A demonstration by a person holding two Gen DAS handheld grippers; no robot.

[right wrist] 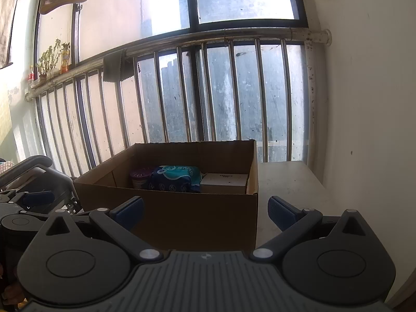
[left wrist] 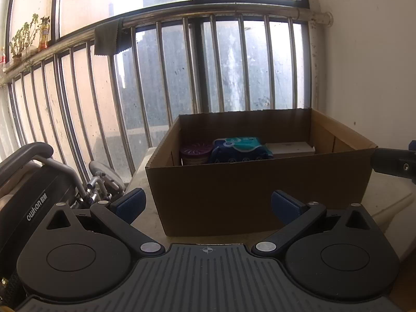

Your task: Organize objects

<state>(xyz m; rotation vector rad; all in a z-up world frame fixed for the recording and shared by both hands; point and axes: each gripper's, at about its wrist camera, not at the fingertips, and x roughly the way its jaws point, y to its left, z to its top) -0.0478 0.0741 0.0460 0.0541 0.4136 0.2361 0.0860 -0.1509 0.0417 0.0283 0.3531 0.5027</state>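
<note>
Barred balcony windows fill the background, with a dark cloth [left wrist: 110, 39] draped over the top rail and a folded wheelchair [left wrist: 52, 182] at the left.

From the left wrist view, an open cardboard box [left wrist: 260, 192] sits on a pale desk [left wrist: 390, 202], pushed close to the railing. Inside, along the far wall, stand a purple round container [left wrist: 195, 153], a blue wipes pack [left wrist: 239, 149] and a white carton [left wrist: 291, 148], touching side by side, likely lined up to keep the nearer floor of the box free. The left gripper [left wrist: 206, 204] hovers before the box's near wall, jaws spread wide and holding nothing.

From the right wrist view, the same box [right wrist: 195, 218] lies ahead and slightly left, bare desk [right wrist: 291, 182] beside it on the right. The right gripper [right wrist: 205, 208] also has its jaws apart and empty. With both grippers free and all visible items boxed, the sorting looks nearly finished.
</note>
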